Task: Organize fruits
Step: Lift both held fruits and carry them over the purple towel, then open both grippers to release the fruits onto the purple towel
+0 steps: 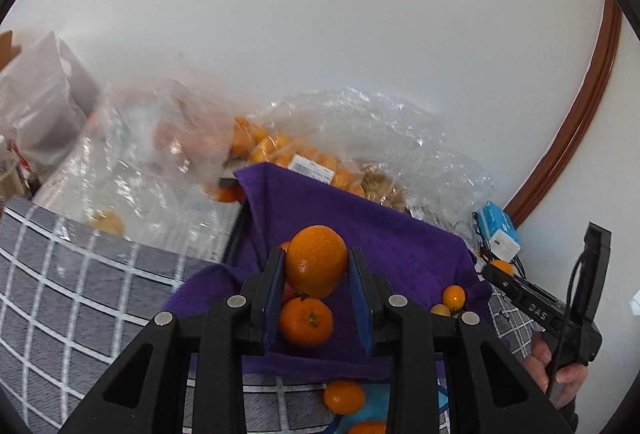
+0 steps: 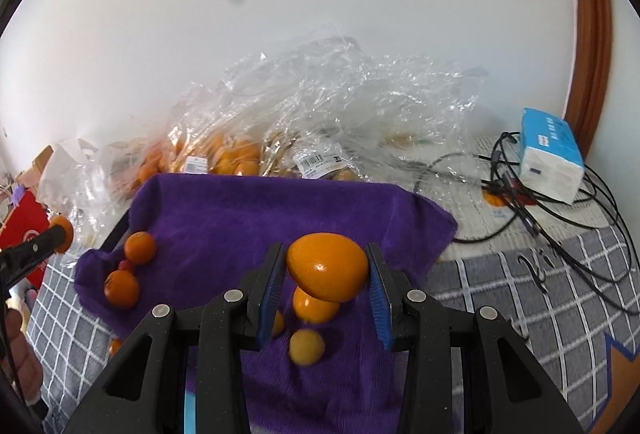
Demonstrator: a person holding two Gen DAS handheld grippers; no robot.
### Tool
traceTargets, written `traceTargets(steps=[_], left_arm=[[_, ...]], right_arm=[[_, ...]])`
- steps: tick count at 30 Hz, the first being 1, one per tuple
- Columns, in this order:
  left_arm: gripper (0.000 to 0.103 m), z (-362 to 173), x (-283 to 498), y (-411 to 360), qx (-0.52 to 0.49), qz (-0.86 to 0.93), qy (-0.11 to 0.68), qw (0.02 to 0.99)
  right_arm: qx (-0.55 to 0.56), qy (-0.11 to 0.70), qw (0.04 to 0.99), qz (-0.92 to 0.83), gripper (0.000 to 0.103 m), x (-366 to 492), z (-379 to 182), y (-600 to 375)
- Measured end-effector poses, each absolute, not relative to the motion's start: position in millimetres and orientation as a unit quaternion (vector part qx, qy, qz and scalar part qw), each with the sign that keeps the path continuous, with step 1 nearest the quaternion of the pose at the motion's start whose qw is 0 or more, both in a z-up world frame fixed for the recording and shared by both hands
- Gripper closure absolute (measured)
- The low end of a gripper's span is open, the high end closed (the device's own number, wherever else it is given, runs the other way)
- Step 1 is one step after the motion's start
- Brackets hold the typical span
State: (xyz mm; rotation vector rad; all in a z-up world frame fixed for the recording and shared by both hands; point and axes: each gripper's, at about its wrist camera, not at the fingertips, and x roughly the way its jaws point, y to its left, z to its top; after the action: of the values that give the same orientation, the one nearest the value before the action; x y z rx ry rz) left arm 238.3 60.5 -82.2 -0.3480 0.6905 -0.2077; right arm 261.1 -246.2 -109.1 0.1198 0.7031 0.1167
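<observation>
My left gripper [image 1: 316,266] is shut on a round mandarin [image 1: 316,260], held above a purple towel [image 1: 400,234]. Under it on the towel lies another mandarin [image 1: 306,322], and small kumquats [image 1: 453,296] rest at the towel's right side. My right gripper [image 2: 326,268] is shut on a smooth oval kumquat-like orange fruit [image 2: 328,266] over the same purple towel [image 2: 240,210]. Below that fruit lie two more smooth ones [image 2: 314,308] [image 2: 306,346]. Two mandarins [image 2: 139,247] [image 2: 121,287] sit at the towel's left side. The left gripper's tip with its mandarin [image 2: 62,228] shows at the left edge.
Crinkled clear plastic bags [image 2: 340,106] with more oranges [image 2: 232,156] lie behind the towel against a white wall. A blue tissue pack [image 2: 550,158] and tangled black cables [image 2: 560,202] sit at the right. A grey checked cloth [image 1: 80,294] covers the surface; a mandarin [image 1: 343,396] lies near the front.
</observation>
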Motion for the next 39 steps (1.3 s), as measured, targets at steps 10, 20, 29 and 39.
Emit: traceTargets(steps=[10, 20, 29, 39], left_arm=[[0.073, -105, 272, 24, -0.125, -0.109, 0.394, 0.904], [0.073, -123, 290, 8, -0.107, -0.116, 0.43, 0.889], [0.073, -128, 294, 2, -0.088, -0.113, 0.44, 0.886], [0.073, -131, 294, -6, -0.069, -0.107, 0.437, 0.89]], right_arm=[[0.029, 0.396, 0.916, 0.063, 0.063, 314, -141, -235], [-0.004, 0.442, 0.895, 0.066, 0.063, 325, -156, -223], [0.007, 0.44, 0.896, 0.065, 0.057, 322, -154, -229], [0.011, 0.409, 0.911, 0.05, 0.05, 284, -130, -240]])
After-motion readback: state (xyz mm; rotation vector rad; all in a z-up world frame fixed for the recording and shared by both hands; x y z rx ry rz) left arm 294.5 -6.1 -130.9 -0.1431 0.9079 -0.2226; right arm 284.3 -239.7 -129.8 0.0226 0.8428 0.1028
